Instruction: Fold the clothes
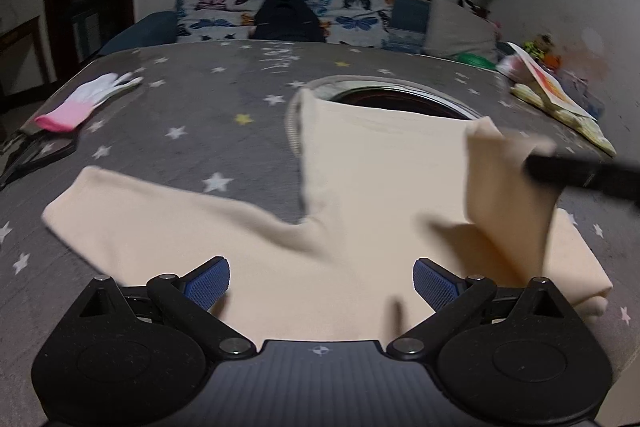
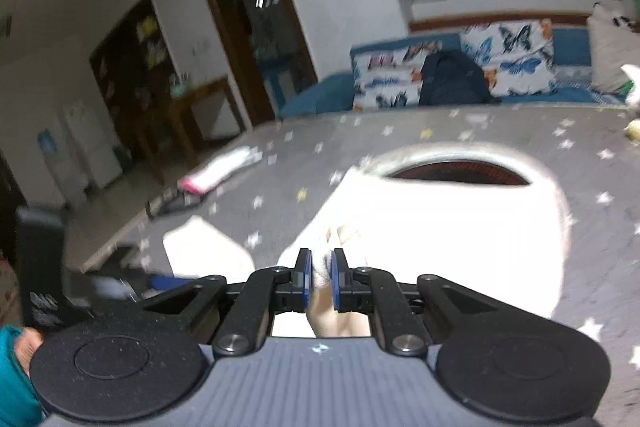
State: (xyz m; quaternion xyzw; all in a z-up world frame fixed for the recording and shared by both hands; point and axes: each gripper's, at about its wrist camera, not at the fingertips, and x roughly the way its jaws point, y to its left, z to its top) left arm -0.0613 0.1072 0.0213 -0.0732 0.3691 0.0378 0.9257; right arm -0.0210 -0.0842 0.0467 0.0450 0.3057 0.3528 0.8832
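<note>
A cream long-sleeved garment (image 1: pixel 372 195) lies spread on the grey star-print table (image 1: pixel 192 115). One sleeve (image 1: pixel 132 215) stretches out to the left. My left gripper (image 1: pixel 321 285) hangs open just above the garment's near part, with nothing between its blue pads. My right gripper (image 2: pixel 321 277) is shut on a bunch of the cream cloth (image 2: pixel 320 267). In the left wrist view it shows as a blurred black bar (image 1: pixel 576 175) lifting the right sleeve (image 1: pixel 500 183) off the table. The garment (image 2: pixel 440 227) looks washed out in the right wrist view.
A round hole with a metal rim (image 1: pixel 400 99) sits in the table behind the garment. A pink and white glove (image 1: pixel 88 101) lies far left, papers and clutter (image 1: pixel 556 99) far right. A sofa with butterfly cushions (image 1: pixel 352 15) stands behind.
</note>
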